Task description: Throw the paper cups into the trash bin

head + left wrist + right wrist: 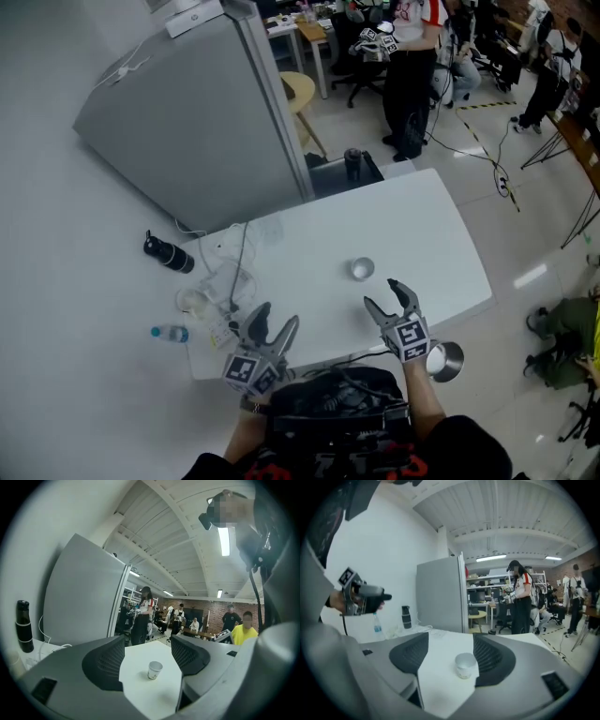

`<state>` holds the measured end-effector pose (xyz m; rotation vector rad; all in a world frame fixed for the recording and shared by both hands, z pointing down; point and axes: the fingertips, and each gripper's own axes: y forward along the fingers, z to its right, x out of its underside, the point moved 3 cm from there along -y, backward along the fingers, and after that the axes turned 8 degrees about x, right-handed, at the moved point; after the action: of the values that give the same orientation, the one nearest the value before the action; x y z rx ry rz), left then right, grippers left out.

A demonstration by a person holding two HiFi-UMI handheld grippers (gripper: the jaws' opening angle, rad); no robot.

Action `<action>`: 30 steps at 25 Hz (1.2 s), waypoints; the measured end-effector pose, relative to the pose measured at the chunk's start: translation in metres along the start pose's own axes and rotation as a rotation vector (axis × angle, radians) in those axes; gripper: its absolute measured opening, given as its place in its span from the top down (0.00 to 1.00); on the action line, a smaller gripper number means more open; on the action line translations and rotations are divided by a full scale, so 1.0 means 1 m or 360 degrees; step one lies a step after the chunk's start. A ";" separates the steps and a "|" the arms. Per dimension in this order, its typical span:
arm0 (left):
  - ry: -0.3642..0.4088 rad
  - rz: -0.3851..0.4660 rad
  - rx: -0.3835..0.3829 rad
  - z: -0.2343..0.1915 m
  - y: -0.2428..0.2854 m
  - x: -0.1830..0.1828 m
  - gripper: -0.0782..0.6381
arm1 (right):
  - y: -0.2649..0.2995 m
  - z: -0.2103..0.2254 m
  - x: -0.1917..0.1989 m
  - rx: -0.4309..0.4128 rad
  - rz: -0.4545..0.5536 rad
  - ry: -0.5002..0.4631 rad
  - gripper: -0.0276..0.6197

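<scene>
Paper cup (361, 269): one, small, white with a faint print on its side, upright, mouth up. It stands alone on the white table (422, 234), near the middle and toward the near edge.

Right claw (384, 292): released, nothing gripped. The cup sits just ahead of its tips, close to the right-hand jaw, not touching either pad.

Left claw (277, 321): released and empty, over the table's near left part, well apart from the cup.

Trash bin (445, 361): round, metallic, on the floor by the table's near right corner.

Surroundings: black bottle (169, 253), small water bottle (169, 333), and clear plastic clutter with cables (225, 286) at the table's left end. Grey partition (197, 122) behind. The table between the cup and the right claw is unobstructed.
</scene>
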<state>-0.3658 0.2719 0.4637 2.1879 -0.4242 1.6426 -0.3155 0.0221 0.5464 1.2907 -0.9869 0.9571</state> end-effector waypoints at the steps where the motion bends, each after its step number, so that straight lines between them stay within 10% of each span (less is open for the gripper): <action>1: -0.0011 -0.0005 0.0000 0.000 0.000 0.001 0.47 | 0.011 0.003 0.018 0.0017 -0.0050 -0.0023 0.49; 14: 0.0011 -0.0057 -0.0118 0.001 -0.020 0.001 0.47 | 0.138 0.032 0.173 0.0161 -0.0543 -0.0010 0.38; 23: -0.0045 -0.0080 -0.0157 0.002 -0.029 0.009 0.47 | 0.156 0.034 0.146 0.0173 -0.0454 0.0007 0.46; 30: 0.0003 -0.0070 0.0011 0.015 -0.004 0.004 0.47 | 0.090 0.018 0.054 0.0142 -0.0119 0.0080 0.46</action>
<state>-0.3500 0.2680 0.4632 2.1844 -0.3677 1.6253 -0.3852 0.0088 0.6255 1.3617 -0.8595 0.9806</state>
